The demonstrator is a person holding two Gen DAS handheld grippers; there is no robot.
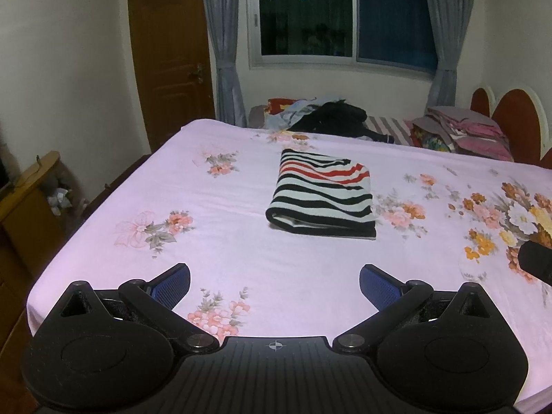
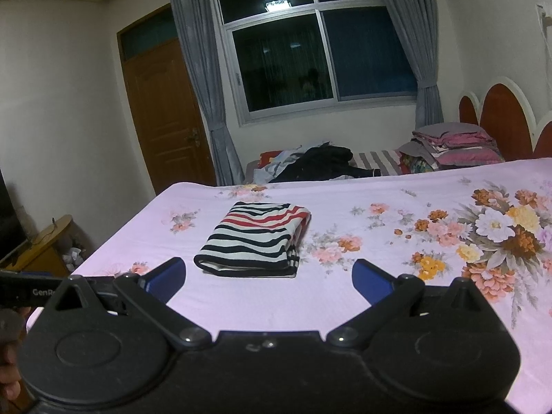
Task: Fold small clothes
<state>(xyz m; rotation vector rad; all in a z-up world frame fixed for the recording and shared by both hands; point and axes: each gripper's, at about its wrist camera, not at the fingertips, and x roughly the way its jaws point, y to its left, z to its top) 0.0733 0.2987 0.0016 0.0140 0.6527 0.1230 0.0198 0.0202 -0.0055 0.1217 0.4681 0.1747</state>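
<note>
my left gripper [image 1: 275, 281] has its jaws spread wide, nothing between them, the blue pads [image 1: 172, 284] angled outward over the near part of the bed. my right gripper [image 2: 269, 276] is the same: jaws splayed apart and empty, blue pads [image 2: 372, 281] showing at either side. both hover above the sheet and touch no cloth.

straight ahead of both sets of jaws lies the striped garment [image 1: 322, 195], folded into a compact rectangle, flat on the bed and apart from my jaws. its bands are black and white, with a few red ones toward the far end, and the layered fold edge faces me. in the right wrist view it sits just beyond the gap between my pads, a little left of centre [image 2: 257, 239].

the bed sheet [image 1: 224, 255] is pale pink with scattered flower prints, the biggest cluster of orange and white blooms off to my right [image 2: 500, 231]. at the left edge of the right wrist view i see the body of my other gripper and part of a hand [image 2: 8, 362] beside it.

beyond the far edge of the bed lies a heap of clothes [image 1: 327, 115], dark pieces on top, and to its right a stack of folded bedding [image 1: 462, 131] near the red headboard [image 1: 514, 117]. behind are a dark window [image 1: 341, 17] with grey curtains [image 1: 224, 45] and a wooden door [image 1: 169, 55] on the left.
</note>
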